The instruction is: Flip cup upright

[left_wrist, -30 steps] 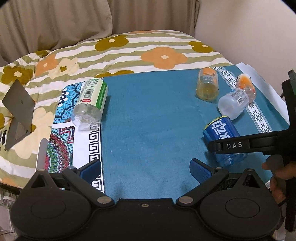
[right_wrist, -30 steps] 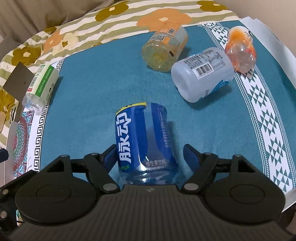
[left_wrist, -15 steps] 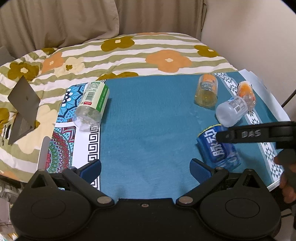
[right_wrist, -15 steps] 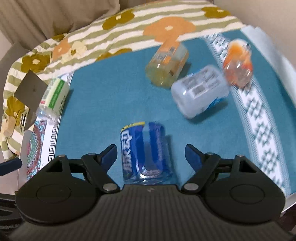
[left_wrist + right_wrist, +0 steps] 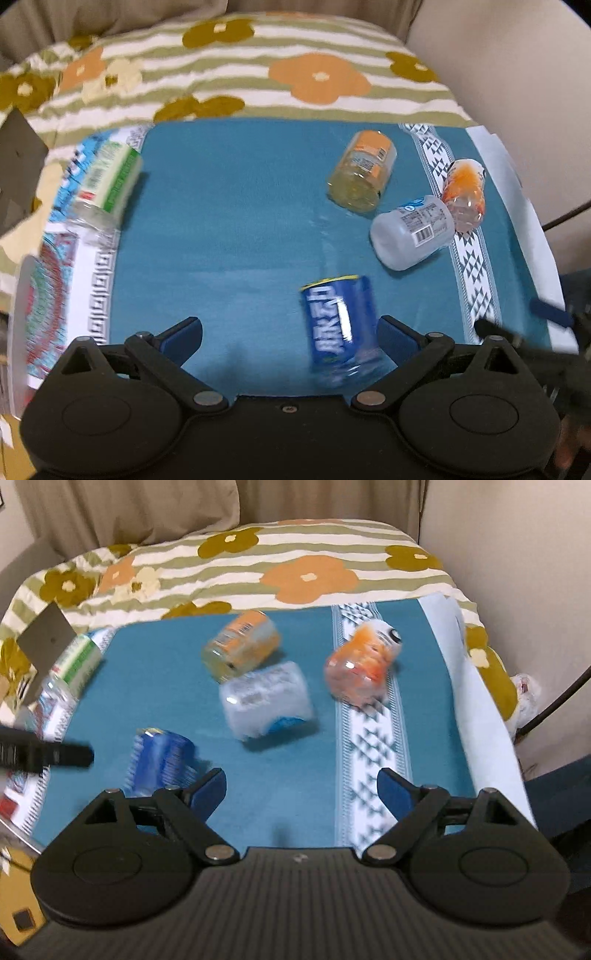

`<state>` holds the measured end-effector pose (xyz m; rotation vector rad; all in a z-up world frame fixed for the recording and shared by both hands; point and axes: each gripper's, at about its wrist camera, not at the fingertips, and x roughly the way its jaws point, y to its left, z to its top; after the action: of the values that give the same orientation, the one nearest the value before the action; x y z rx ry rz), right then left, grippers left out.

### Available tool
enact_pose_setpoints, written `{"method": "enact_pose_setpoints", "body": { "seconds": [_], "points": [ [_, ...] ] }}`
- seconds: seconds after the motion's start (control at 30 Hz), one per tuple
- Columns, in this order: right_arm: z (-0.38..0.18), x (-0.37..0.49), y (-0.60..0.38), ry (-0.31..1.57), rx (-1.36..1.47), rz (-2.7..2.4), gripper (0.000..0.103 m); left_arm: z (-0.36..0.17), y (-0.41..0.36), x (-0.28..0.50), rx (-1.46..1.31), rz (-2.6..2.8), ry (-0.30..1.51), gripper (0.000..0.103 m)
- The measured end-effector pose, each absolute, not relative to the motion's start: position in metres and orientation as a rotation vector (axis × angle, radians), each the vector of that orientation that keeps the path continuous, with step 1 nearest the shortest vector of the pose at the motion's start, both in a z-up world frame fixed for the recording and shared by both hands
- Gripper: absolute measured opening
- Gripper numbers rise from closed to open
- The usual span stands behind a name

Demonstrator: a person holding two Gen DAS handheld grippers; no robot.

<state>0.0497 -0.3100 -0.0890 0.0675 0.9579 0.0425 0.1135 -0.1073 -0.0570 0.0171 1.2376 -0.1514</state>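
Note:
A blue-labelled clear cup (image 5: 341,328) lies on its side on the teal cloth (image 5: 229,229). My left gripper (image 5: 290,332) is open, and the cup lies between its fingers, close to the right finger. In the right wrist view the same cup (image 5: 159,764) lies just left of my open, empty right gripper (image 5: 301,788). Both views are blurred by motion.
Other cups lie on their sides: a yellow-orange one (image 5: 364,170), a white one (image 5: 413,230), an orange one (image 5: 463,194) and a green-labelled one (image 5: 107,184) at the left. A floral blanket (image 5: 258,74) lies beyond. A wall stands at the right.
My right gripper has pulled back and swung right, off the blue cup. My left gripper has moved right and forward, so the blue cup now lies between its fingers.

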Motion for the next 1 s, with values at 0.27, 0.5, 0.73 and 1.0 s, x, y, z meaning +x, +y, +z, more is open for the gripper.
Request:
{"method": "enact_pose_setpoints", "body": {
  "seconds": [0.27,0.5,0.73,1.0],
  "points": [
    [-0.129,0.060,-0.358,1.037,0.119,0.145,0.103,-0.087,-0.149,0.146,-0.030,-0.055,1.382,0.096],
    [-0.142,0.073,-0.384,1.058,0.156,0.187,0.103,-0.101,-0.164,0.165,-0.007,0.008,1.447,0.090],
    [-0.151,0.083,-0.401,1.085,0.208,0.204,0.103,-0.117,-0.167,0.176,0.024,0.044,1.514,0.083],
    [-0.156,0.086,-0.409,1.086,0.225,0.201,0.103,-0.127,-0.166,0.181,0.028,0.036,1.547,0.065]
  ]
}}
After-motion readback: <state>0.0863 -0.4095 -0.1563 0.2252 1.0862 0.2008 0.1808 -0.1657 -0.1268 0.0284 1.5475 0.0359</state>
